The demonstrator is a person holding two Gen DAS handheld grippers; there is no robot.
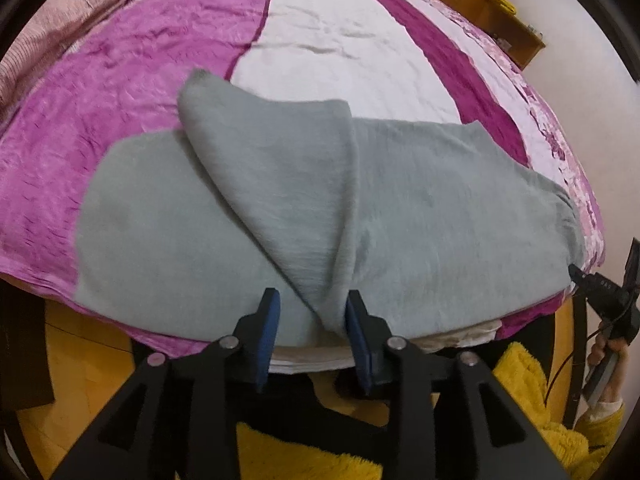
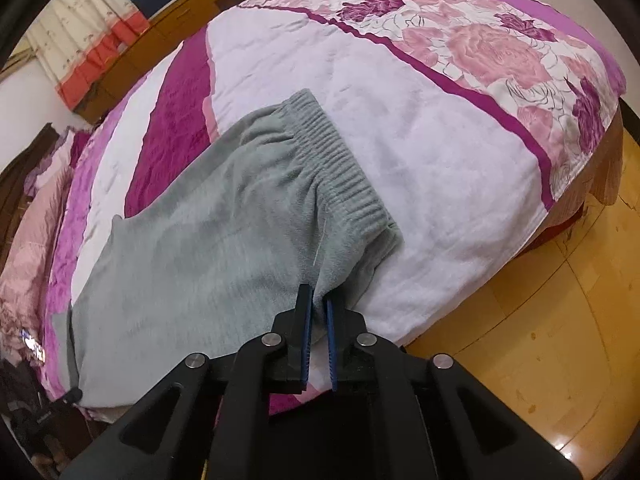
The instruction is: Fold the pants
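Grey pants [image 1: 400, 208] lie along the bed's [image 1: 120, 92] near edge, first fold in hand — left gripper [image 1: 312, 312] parted beside the leg fold, right gripper [image 2: 318, 320] pinching the waistband corner — next, that corner likely needs carrying across.

The near edge of the grey pants [image 1: 248, 220] is covered by the left tool [image 1: 312, 300], so contact with its right blue pad cannot be judged. In the right wrist view the pants corner is lost between the pads of the right tool [image 2: 317, 300]. Small items on the wooden shelf [image 1: 500, 12] are blurred beyond telling. The bed [image 2: 440, 160] is cut off by each picture's edge.
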